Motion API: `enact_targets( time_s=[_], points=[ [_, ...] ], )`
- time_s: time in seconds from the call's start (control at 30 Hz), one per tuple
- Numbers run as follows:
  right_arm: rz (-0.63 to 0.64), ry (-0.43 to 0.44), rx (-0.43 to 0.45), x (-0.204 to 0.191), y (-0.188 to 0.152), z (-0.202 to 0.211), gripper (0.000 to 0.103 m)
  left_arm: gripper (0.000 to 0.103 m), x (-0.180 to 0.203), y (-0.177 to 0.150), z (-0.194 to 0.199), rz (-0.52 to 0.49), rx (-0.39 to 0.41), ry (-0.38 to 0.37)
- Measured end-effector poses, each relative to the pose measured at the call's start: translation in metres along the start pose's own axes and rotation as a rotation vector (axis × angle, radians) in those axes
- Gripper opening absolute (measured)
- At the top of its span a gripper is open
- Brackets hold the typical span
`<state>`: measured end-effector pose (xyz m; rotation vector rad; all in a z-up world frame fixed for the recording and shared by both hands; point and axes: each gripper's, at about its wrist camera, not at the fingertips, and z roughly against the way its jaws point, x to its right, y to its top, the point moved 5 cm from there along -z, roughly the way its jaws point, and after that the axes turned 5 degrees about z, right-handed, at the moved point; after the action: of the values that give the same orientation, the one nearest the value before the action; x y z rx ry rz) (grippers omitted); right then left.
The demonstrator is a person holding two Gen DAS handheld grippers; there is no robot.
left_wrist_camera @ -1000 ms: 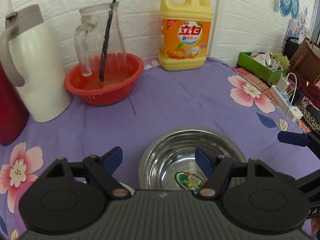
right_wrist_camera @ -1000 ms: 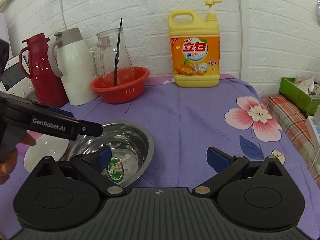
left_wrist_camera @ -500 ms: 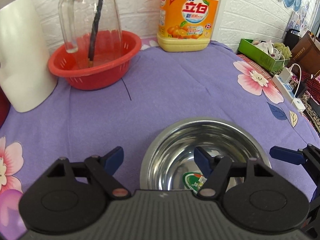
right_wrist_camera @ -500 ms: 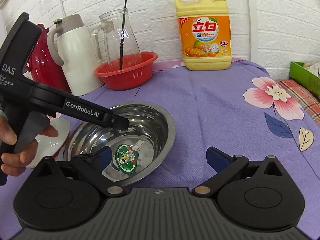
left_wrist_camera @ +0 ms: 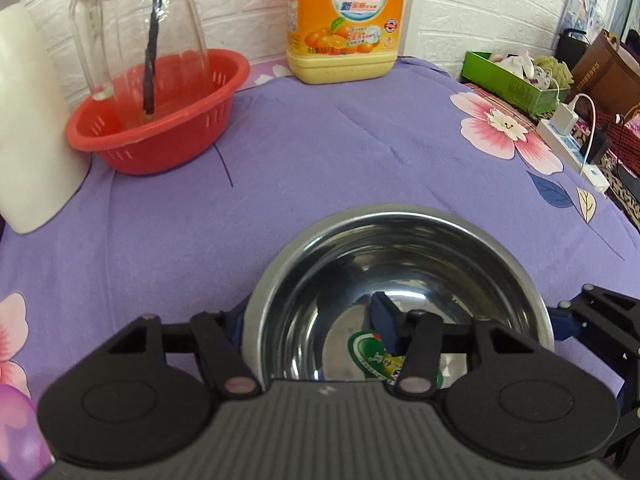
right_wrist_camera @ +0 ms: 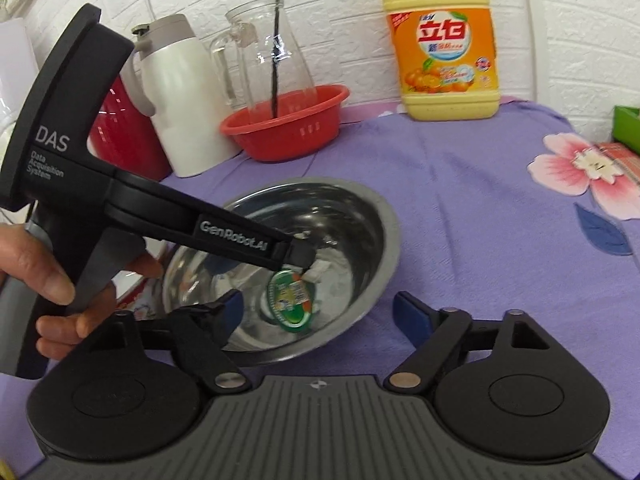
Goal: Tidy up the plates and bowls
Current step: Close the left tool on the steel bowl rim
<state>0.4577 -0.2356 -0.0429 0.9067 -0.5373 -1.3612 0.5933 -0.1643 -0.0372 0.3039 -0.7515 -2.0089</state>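
I had the steel bowl (left_wrist_camera: 400, 280) sitting on the purple flowered cloth (left_wrist_camera: 320, 168), close in front of both tools, with a green sticker (right_wrist_camera: 290, 298) on its bottom. My left gripper (left_wrist_camera: 312, 332) straddled the bowl's near left rim: one blue pad was inside the bowl and the other sat outside, tight by the wall. Its jaws were closing with the rim between them, though I could not tell whether both pads already pressed the metal. From the right wrist view I saw a hand (right_wrist_camera: 52, 280) gripping that tool's handle, its finger reaching down into the bowl. My right gripper (right_wrist_camera: 320, 314) stood spread wide, its left pad over the bowl's near edge and its right pad over bare cloth, holding nothing. Further back stood a red basket (left_wrist_camera: 160, 120) holding a glass pitcher (right_wrist_camera: 272, 56), a white thermos (right_wrist_camera: 184, 104) to its left and a yellow detergent jug (left_wrist_camera: 344, 24) by the brick wall.
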Motion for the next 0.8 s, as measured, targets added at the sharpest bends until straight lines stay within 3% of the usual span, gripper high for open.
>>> enact_targets(
  time_s=[0.43,0.8],
  points=[
    [0.054,-0.022,0.02,-0.018,0.009,0.019,0.103,0.044,0.01,0.0,0.034,0.021,0.047,0.017],
    [0.095,0.017,0.039,-0.056,-0.006,0.082,0.103,0.044,0.035,-0.049,0.114,0.063,0.077,0.045]
  ],
)
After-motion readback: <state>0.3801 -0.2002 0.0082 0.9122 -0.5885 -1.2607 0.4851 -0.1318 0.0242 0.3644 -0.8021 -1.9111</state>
